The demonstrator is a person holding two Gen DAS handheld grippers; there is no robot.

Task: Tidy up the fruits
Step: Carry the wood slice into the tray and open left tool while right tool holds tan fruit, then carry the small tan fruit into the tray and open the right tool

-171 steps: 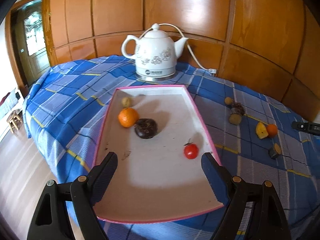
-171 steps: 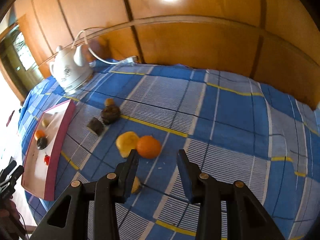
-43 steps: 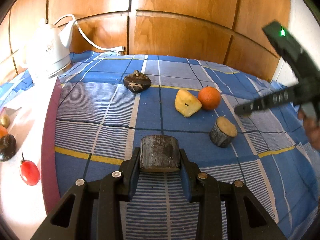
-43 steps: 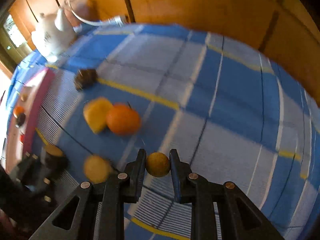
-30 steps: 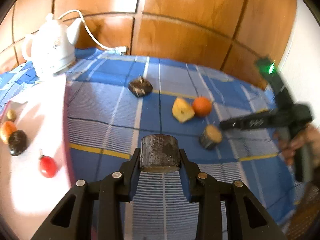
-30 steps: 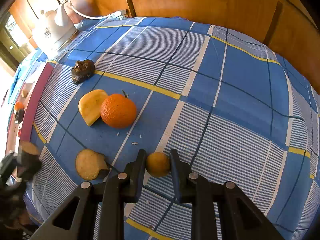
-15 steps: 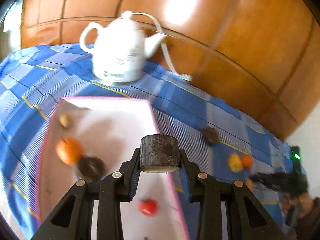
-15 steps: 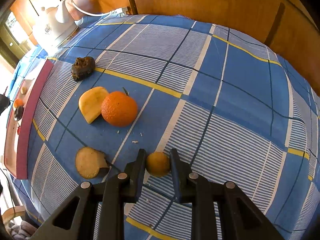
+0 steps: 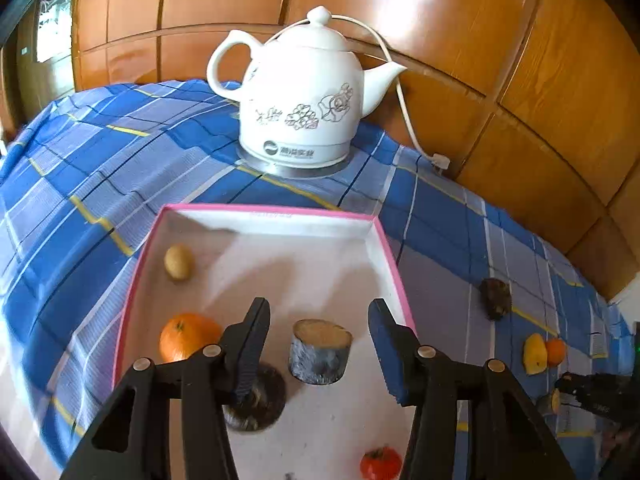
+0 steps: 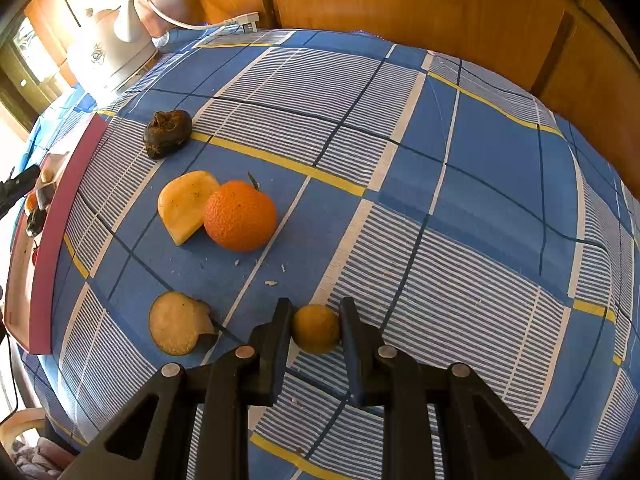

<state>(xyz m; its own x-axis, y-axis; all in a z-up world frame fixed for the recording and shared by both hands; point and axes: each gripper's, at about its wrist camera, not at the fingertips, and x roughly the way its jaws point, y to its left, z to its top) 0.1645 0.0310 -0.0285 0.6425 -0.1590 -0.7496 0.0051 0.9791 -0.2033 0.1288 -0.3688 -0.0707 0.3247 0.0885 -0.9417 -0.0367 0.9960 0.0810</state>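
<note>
In the left wrist view my left gripper (image 9: 318, 334) hangs over the pink-rimmed white tray (image 9: 276, 212); its jaws are opening and stand clear of the dark cut stump piece (image 9: 320, 351), which sits upright on the tray floor between them. The tray also holds an orange (image 9: 186, 336), a small yellowish fruit (image 9: 178, 262), a dark round fruit (image 9: 256, 400) and a red tomato (image 9: 380, 462). In the right wrist view my right gripper (image 10: 316, 330) is shut on a small yellow-orange fruit (image 10: 316, 329) just above the blue checked cloth.
A white kettle (image 9: 304, 100) with its cord stands behind the tray against the wooden wall. On the cloth lie an orange (image 10: 240, 216), a yellow wedge (image 10: 184, 204), a dark lumpy fruit (image 10: 166, 132) and a pale cut slice (image 10: 176, 328). The tray (image 10: 48, 240) is far left.
The left gripper carried the stump piece from the cloth across to the tray, then opened and let it go onto the tray floor. The right gripper kept still, holding the small fruit.
</note>
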